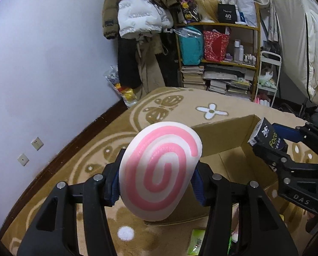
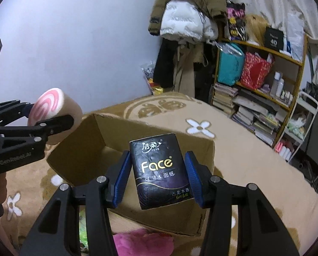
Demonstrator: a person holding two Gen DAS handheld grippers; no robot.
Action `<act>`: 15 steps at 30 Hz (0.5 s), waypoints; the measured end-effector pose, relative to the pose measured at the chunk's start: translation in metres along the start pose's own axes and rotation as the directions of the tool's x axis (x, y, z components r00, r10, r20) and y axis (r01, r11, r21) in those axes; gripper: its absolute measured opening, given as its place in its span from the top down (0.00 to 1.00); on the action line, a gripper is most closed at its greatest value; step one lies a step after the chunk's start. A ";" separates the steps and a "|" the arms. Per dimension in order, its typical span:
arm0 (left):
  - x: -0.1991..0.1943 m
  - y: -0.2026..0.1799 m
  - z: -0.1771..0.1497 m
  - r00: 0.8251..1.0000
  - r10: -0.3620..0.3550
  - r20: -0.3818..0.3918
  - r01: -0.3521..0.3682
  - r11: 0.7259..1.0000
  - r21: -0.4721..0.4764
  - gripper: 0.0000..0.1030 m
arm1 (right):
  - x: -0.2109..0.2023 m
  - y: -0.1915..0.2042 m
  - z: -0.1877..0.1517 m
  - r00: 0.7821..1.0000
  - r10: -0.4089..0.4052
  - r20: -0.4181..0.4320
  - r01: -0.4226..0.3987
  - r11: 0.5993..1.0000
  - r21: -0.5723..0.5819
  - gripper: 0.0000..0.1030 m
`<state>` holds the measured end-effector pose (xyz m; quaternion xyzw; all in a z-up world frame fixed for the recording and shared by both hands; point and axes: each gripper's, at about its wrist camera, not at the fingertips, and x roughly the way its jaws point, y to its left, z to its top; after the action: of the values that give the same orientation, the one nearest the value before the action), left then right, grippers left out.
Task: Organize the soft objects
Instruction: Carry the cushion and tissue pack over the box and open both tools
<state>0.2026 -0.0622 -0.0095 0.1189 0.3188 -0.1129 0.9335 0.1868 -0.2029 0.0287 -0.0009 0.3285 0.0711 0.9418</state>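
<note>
Both loads were in mid-carry toward the open cardboard box (image 2: 159, 149) on the rug: the left tool (image 1: 156, 183) clamped the pink-swirl plush cushion (image 1: 159, 170), the right tool (image 2: 156, 175) the Face tissue pack (image 2: 161, 170), each needing lowering inside before release.
</note>
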 end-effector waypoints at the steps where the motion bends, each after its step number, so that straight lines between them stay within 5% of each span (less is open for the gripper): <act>1: 0.003 -0.001 -0.001 1.000 -0.010 -0.011 0.010 1.000 -0.001 0.47 | 0.003 -0.002 -0.002 1.000 -0.004 -0.010 0.004 1.000 0.002 0.48; 15: 0.023 -0.008 -0.008 0.997 -0.063 -0.054 0.061 0.998 -0.021 0.39 | 0.014 -0.022 -0.007 0.999 -0.002 -0.034 0.004 0.999 0.047 0.46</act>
<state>0.2133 -0.0705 -0.0315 0.1030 0.3487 -0.1355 0.9217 0.1965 -0.2231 0.0139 0.0194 0.3459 0.0619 0.9360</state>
